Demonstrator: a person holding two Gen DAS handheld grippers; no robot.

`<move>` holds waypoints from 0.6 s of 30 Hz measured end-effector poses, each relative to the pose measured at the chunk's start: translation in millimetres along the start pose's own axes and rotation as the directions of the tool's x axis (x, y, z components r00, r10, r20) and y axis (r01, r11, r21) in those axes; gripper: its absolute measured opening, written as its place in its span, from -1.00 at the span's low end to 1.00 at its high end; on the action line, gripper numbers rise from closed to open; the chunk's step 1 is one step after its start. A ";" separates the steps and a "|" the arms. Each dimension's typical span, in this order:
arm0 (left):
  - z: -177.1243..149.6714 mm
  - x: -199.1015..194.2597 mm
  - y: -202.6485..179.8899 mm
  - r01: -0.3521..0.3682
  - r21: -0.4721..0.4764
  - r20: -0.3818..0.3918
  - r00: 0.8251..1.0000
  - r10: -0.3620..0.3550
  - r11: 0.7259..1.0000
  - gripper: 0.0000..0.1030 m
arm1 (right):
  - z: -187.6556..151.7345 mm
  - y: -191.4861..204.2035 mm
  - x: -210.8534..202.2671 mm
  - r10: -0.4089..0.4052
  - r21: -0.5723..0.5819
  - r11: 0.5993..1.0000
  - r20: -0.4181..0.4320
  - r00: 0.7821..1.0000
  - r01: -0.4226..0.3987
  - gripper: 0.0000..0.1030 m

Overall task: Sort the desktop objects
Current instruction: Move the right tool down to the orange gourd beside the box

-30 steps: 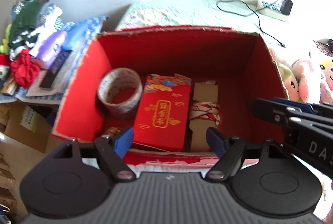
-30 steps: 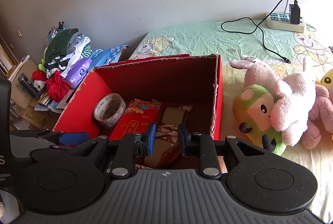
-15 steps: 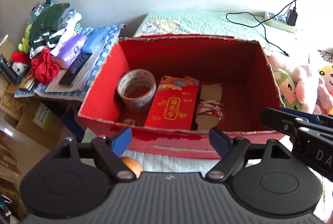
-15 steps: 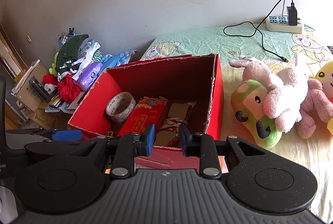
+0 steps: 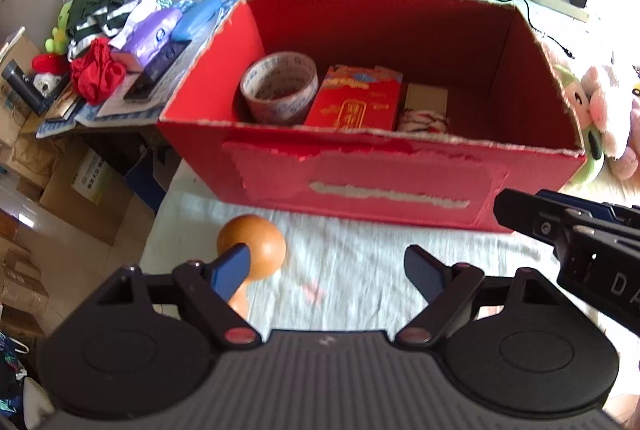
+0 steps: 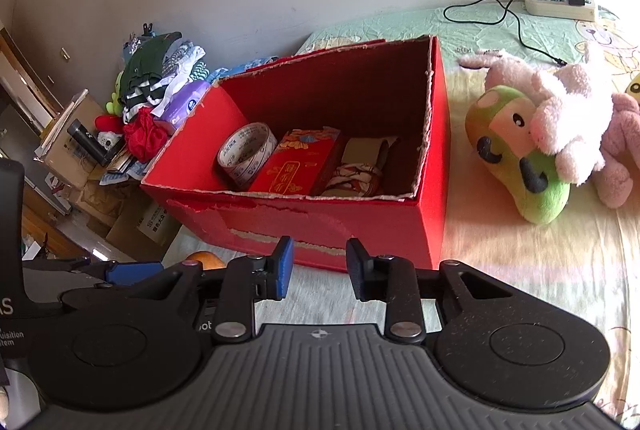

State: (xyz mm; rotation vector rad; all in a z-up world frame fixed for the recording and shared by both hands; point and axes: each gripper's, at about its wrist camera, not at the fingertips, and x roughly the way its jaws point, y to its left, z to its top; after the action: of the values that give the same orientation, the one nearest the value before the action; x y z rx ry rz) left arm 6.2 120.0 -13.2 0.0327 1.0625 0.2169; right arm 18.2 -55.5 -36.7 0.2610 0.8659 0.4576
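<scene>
We read little here. The right gripper's (image 5: 568, 226) black body carries a white "D", cut off at the frame edge. The red packet (image 6: 296, 166) in the red cardboard box (image 6: 320, 226) bears gold characters, too blurred to make out. Print circles the tape roll (image 5: 280, 86), unreadable.

We see bright daylight coming in from the right, so the bed (image 6: 520, 262) glows yellow there and the soft toys (image 5: 608, 110) look washed out. The red box (image 5: 372, 182) looks a bit blurry in the left view. Both pictures bend at the edges, with dark corners.
</scene>
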 end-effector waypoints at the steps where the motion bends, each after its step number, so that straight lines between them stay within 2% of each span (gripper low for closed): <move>1: -1.7 1.6 2.3 0.003 0.001 -0.006 1.000 -0.003 1.000 0.67 | -1.3 1.6 2.1 0.004 0.002 1.000 -0.009 1.000 -0.004 -0.39; 6: -3.9 6.8 16.8 0.027 0.010 -0.013 1.000 -0.027 1.000 0.66 | -4.3 13.4 11.6 -0.002 0.004 1.000 -0.031 1.000 0.002 -0.36; 11: -1.1 7.6 34.1 0.056 0.036 -0.009 0.998 -0.056 0.998 0.70 | -4.6 24.2 24.9 0.001 0.054 0.999 -0.064 0.998 0.002 -0.32; 18: 4.1 20.1 61.4 0.087 0.053 -0.017 0.996 -0.086 0.995 0.70 | -5.4 42.6 41.2 -0.025 0.076 0.997 -0.072 0.997 0.030 -0.31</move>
State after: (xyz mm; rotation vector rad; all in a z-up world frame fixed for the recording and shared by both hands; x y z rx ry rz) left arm 9.3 184.3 -20.5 0.0336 1.0818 0.1100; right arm 25.2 1.9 -50.6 0.3051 0.9570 0.4104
